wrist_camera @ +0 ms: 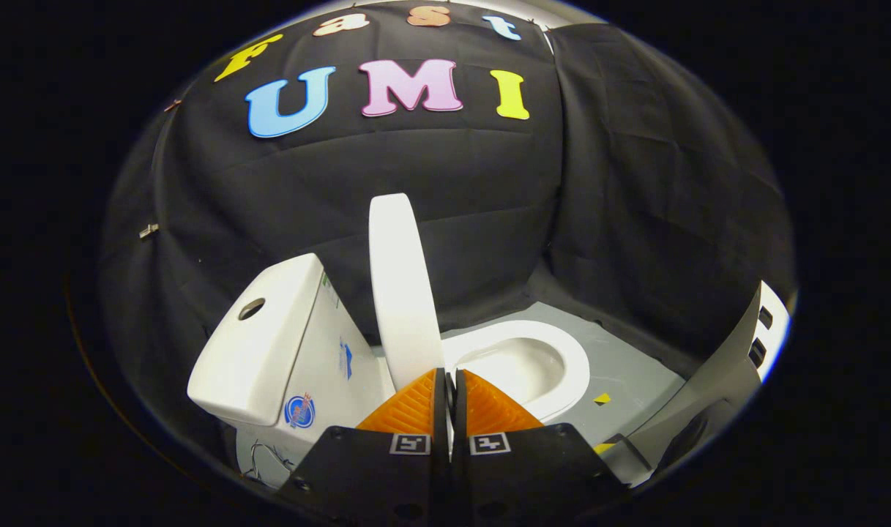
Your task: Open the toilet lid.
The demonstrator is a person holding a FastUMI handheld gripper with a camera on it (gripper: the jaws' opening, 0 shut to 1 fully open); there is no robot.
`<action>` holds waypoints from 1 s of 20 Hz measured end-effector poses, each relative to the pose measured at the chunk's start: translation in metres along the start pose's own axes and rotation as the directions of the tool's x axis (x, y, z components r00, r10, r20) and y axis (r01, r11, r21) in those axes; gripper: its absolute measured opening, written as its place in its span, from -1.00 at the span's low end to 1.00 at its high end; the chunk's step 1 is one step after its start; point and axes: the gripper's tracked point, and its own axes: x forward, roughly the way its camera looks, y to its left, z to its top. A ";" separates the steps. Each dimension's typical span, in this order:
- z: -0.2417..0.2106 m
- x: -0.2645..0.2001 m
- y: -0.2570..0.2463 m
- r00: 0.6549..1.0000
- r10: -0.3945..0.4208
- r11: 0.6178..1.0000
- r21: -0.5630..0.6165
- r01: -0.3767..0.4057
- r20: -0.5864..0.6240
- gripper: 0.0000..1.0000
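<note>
**Standing lid, fingers pressed together**

Standing nearly upright, the toilet lid (403, 293) rises edge-on just beyond the gripper (449, 380), its lower end meeting the tips of the two fingers. The fingers (408, 410) are pressed together with only a thin dark slit between them. The lid's bottom edge sits right at that slit, slightly toward the left finger; whether a sliver of it is pinched there cannot be told.

To the left of the lid is the white tank (269, 344), its top carrying a round flush button (252, 308) and its side bearing small blue stickers. To the right of the lid the bowl (533, 362) lies uncovered, its oval rim and pale inside fully in sight, beyond the right finger. The toilet stands on a grey floor (635, 373), where a small yellow mark (602, 399) lies just beside the bowl's front. Black cloth (635, 219) hangs behind and to the right of the toilet. A pale curved panel with dark slots (760, 337) stands at the far right, well apart from the bowl.
</note>
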 end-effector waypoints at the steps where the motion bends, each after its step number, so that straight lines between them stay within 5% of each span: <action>1: -0.001 -0.001 0.008 1.000 0.008 1.000 -0.008 -0.008 0.004 -0.91; 12: -0.018 -0.017 0.090 0.994 0.094 0.982 -0.171 -0.084 0.049 -0.90; 20: -0.014 -0.018 0.094 0.994 0.083 0.979 -0.189 -0.070 0.065 -0.90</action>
